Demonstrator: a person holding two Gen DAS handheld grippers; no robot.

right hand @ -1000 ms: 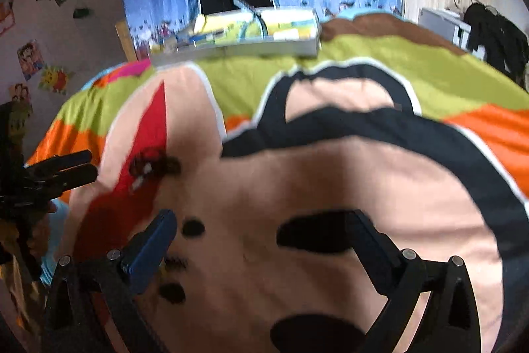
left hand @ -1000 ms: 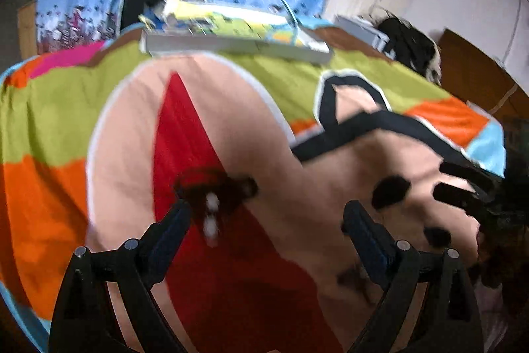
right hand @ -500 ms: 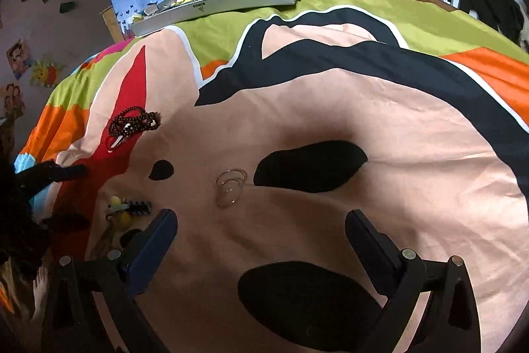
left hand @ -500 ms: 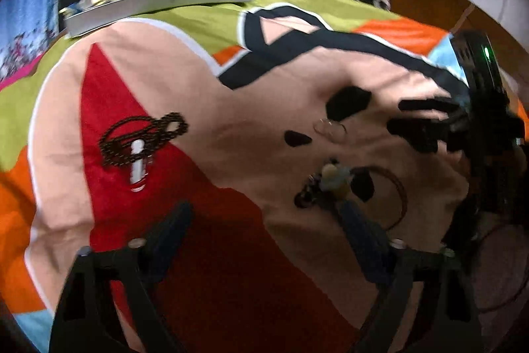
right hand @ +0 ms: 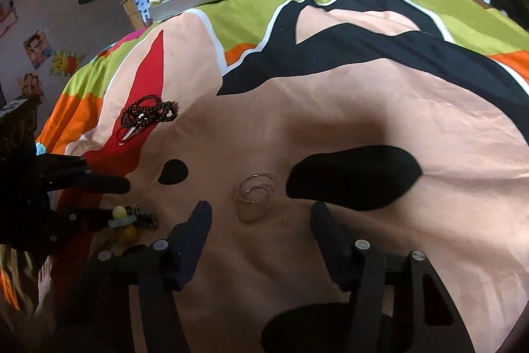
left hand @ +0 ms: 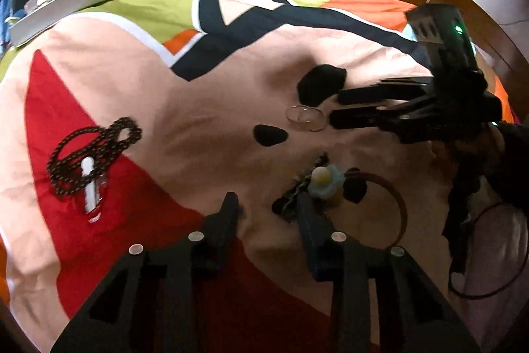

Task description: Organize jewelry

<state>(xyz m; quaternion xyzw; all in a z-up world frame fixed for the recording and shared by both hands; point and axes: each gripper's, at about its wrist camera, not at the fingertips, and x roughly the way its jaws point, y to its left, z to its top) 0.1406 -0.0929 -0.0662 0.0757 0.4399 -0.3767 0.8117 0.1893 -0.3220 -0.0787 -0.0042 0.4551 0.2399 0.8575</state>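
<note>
Both claws, left (left hand: 267,210) and right (right hand: 261,220), gape empty above the bed's cartoon-print cover (right hand: 363,108): one dark beaded necklace (left hand: 92,151), two thin silver hoops (right hand: 256,194).

The left gripper (left hand: 267,204) points forward and down, its two dark fingers parted with a clear gap and nothing between them. Seen from the right wrist camera, it reaches in from the left edge, fingers (right hand: 109,184) one above the other. The right gripper (right hand: 261,210) also stands parted and empty, angled downward. From the left wrist camera it enters from the right, and its fingers (left hand: 360,95) lie nearly level, one above the other.
</note>
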